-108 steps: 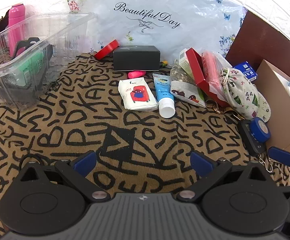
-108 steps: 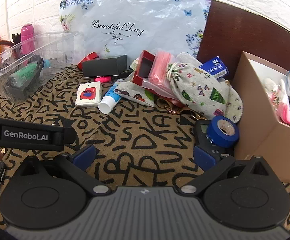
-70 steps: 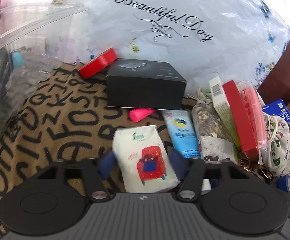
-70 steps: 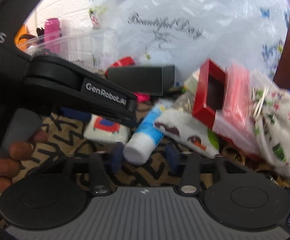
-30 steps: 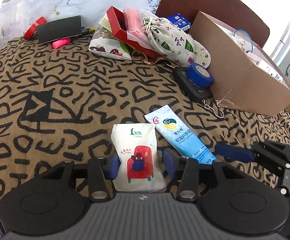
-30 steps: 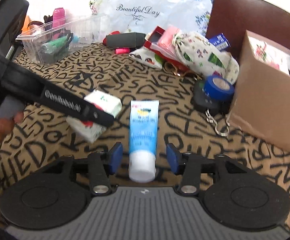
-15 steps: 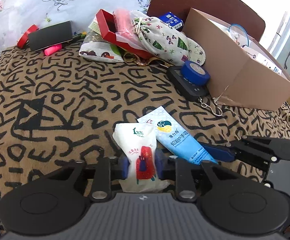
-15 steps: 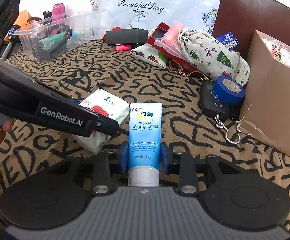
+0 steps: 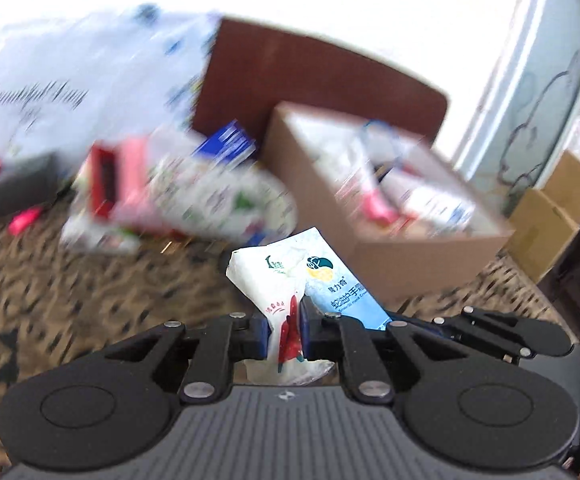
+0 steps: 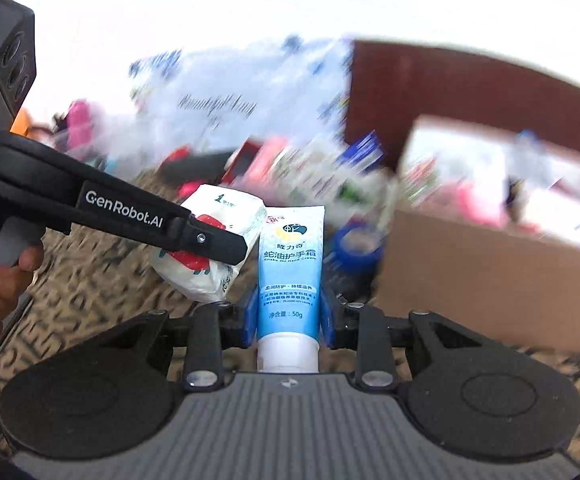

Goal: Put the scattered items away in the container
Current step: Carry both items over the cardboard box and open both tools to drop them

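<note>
The cardboard box [image 9: 390, 264] fills the right of the frame, already half full. Carrying both loads over its open top before letting go seems wisest. The left hand-held gripper [image 9: 284, 330] pinches the tissue pack [image 9: 268, 280], squashed at centre frame. The right hand-held gripper [image 10: 288, 316] clamps the hand cream tube [image 10: 290, 260], long axis up the frame, cap toward the camera.
</note>
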### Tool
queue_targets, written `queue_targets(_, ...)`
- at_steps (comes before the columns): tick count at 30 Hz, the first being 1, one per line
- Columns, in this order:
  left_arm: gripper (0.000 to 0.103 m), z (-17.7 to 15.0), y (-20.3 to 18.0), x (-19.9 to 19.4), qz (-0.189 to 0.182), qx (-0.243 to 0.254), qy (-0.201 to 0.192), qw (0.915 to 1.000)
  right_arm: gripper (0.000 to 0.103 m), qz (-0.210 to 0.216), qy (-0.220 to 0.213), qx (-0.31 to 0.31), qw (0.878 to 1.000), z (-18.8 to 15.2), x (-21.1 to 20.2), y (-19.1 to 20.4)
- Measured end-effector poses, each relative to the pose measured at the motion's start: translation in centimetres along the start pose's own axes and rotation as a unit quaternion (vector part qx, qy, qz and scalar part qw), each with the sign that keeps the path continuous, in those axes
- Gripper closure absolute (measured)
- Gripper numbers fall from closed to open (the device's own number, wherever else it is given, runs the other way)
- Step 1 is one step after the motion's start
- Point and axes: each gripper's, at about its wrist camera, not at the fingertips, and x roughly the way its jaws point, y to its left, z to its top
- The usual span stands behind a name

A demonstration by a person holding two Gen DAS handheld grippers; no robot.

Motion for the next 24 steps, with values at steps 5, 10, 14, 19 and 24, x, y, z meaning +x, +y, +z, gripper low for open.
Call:
queue_targets(5, 0.09, 4.4, -3.2, 1.4, -0.027, 0.004, -0.038, 0.9989, 0.073, -0.051, -0.051, 0.013, 0.997, 2.5, -2.0, -3.8)
queue_targets(10, 0.089, 8.2, -5.2, 3.8, -0.038, 0.0, -0.059, 0.9976, 0.073, -0.103, -0.088, 0.027, 0.99, 4.9, -2.1, -8.1)
queue_targets(14, 0.089, 9.8, -5.7, 6.4, -0.04, -0.003, -0.054, 0.9977, 0.073, -0.137, -0.092, 0.032, 0.986, 5.9, -0.8, -11.4)
queue_targets(19, 0.089, 11.1, -5.2, 10.1, -0.053, -0.013, -0.033, 0.998, 0.073, -0.167, -0.08, 0.023, 0.983, 6.4, 1.9, -14.1)
queue_targets(24, 0.086, 12.3, -5.2, 12.4, -0.049, 0.003, -0.035, 0.9982, 0.072, -0.173, -0.061, 0.02, 0.983, 7.4, 5.4, -15.1)
